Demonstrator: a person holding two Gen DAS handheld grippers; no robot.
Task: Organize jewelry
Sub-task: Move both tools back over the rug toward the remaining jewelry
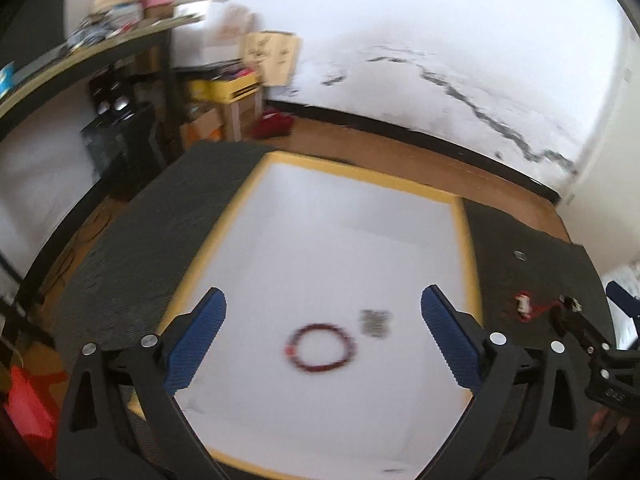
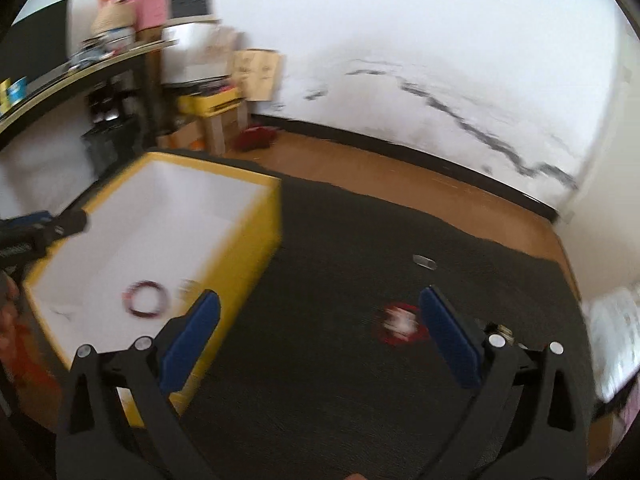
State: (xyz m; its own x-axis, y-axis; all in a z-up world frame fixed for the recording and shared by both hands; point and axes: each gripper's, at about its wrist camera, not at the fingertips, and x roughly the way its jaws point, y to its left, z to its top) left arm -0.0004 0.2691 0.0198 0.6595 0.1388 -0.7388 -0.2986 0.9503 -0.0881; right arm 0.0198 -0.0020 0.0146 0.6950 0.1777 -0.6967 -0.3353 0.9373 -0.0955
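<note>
Both the left gripper [image 1: 323,330] and right gripper [image 2: 320,330] stand spread, gripping nothing. A dark red beaded bracelet [image 1: 320,350] lies inside the yellow-rimmed white box [image 1: 466,248]; a red-and-white trinket [image 2: 400,323] lies on the dark mat [image 2: 340,380] beside that box.

A lived-in home room: cluttered shelf [image 1: 100,40], stacked cardboard boxes [image 1: 224,116], wooden floor [image 2: 400,176], cracked white wall [image 1: 460,80].
</note>
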